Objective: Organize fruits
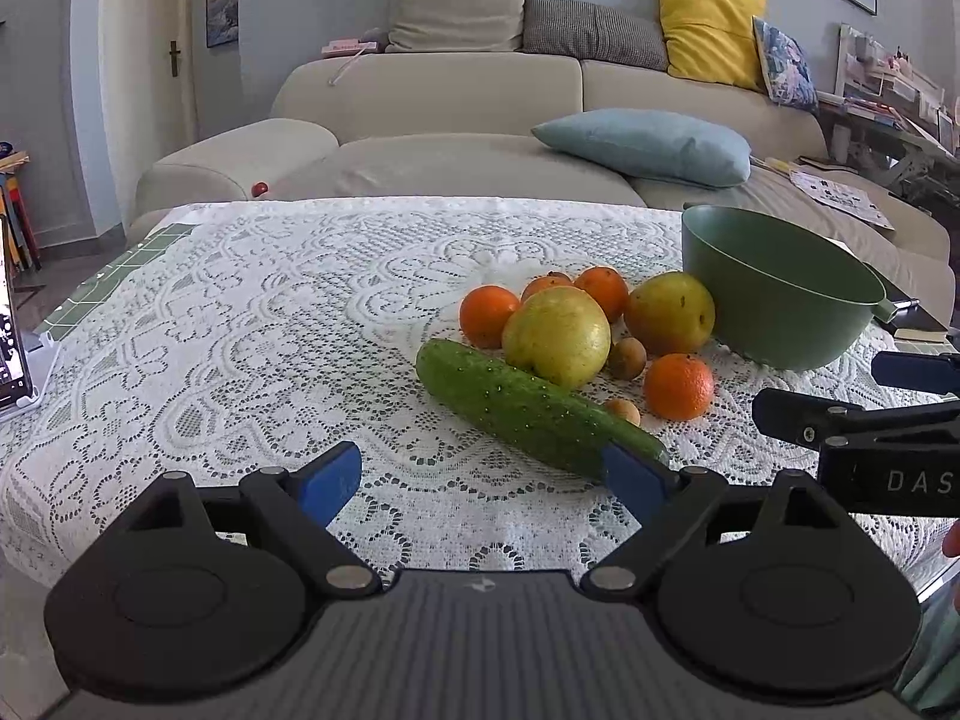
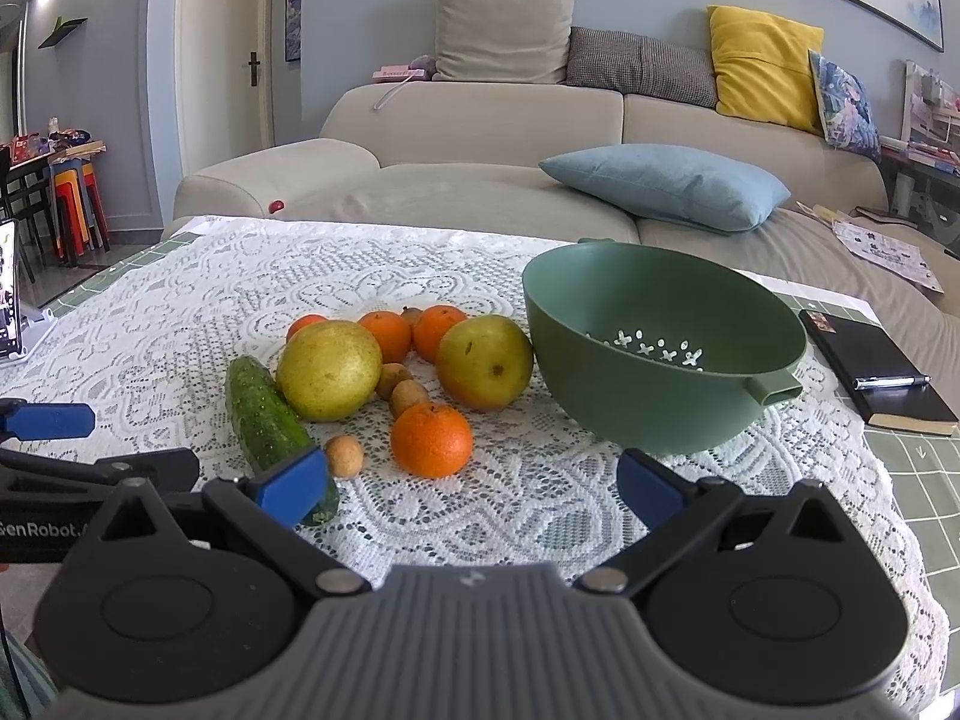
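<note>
A pile of fruit lies mid-table on white lace: a green cucumber (image 1: 528, 408) (image 2: 264, 420), two yellow-green pears (image 1: 557, 336) (image 2: 485, 361), several oranges (image 1: 678, 387) (image 2: 431, 439) and small brown longans (image 2: 344, 456). A green colander bowl (image 1: 774, 294) (image 2: 654, 354) stands empty to their right. My left gripper (image 1: 486, 480) is open just short of the cucumber's near end. My right gripper (image 2: 471, 483) is open in front of the nearest orange, holding nothing. The right gripper's fingers (image 1: 840, 414) show at the left view's right edge.
A black notebook (image 2: 876, 372) with a pen on it lies right of the bowl. A phone on a stand (image 1: 9, 324) sits at the table's left edge. A beige sofa (image 2: 480, 126) with cushions stands behind the table.
</note>
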`<state>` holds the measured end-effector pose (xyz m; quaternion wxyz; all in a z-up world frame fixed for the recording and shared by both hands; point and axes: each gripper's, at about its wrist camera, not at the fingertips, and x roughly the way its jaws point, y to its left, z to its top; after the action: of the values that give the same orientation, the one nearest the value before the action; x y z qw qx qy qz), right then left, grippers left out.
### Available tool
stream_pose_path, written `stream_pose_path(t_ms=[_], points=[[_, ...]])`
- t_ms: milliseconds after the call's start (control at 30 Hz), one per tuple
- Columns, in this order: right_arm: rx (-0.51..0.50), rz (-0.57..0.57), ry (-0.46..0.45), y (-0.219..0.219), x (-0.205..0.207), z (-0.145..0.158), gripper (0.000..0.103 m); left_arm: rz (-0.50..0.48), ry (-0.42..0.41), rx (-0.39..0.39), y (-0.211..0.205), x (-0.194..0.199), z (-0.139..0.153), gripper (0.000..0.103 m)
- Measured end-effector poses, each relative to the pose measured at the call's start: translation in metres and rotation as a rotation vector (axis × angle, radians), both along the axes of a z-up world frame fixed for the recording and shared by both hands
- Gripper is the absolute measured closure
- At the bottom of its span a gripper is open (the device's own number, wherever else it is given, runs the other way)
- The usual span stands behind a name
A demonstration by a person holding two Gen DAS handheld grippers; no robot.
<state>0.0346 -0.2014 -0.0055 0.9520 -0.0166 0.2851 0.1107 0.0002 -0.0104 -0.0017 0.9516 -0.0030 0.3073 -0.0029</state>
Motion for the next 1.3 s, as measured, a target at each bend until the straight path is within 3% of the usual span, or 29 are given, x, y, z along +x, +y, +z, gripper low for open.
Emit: stream_pose_path(t_ms=[1300], points=[[-0.003,0.000,0.021,0.0011,0.0027,-0.0030,0.004,-0.003,0.004,0.009,-0.0010,-0.0009,-0.0027,0.000]])
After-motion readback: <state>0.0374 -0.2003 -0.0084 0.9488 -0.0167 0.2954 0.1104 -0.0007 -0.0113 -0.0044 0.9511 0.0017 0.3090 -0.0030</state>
